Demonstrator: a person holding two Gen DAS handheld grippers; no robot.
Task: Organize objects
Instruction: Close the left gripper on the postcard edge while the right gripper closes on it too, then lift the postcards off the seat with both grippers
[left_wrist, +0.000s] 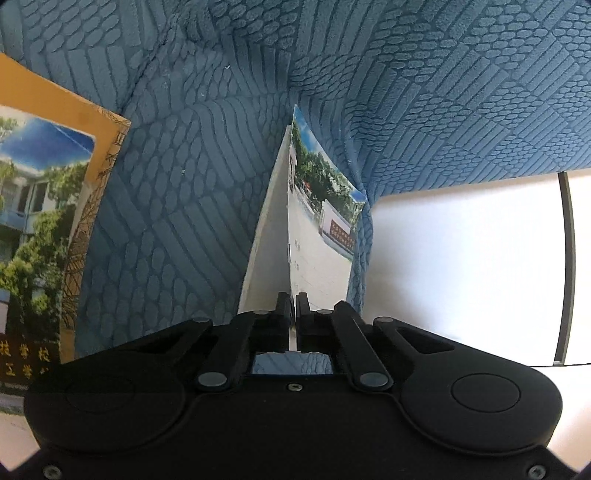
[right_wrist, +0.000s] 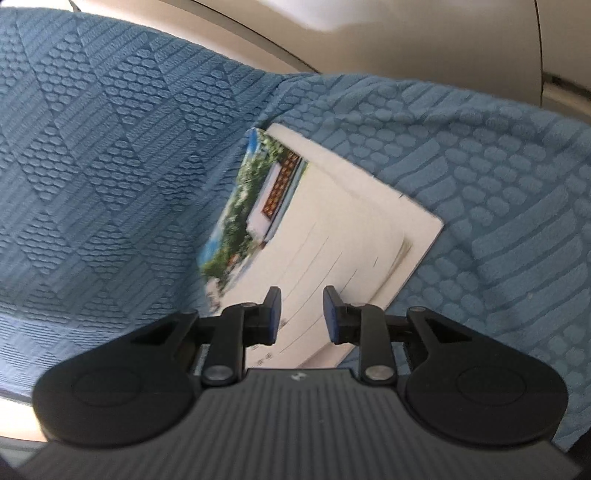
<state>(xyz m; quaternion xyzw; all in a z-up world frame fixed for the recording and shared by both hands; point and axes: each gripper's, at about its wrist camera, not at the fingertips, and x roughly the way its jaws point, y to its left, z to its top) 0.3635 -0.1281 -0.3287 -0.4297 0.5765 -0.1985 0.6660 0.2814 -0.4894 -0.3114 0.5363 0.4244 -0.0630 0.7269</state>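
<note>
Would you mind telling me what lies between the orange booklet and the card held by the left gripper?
Only bare blue textured cloth separates the orange booklet from the card pinched in the left gripper, as the left wrist view shows.

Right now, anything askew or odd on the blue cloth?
Yes. The left tool is shut on the booklet's cover, which stands on edge, bowed. In the right view the booklet lies fanned open, pages loose, on the rumpled blue cloth.

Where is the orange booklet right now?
In the left wrist view, the orange booklet lies at the far left on the blue cloth, apart from the held card.
</note>
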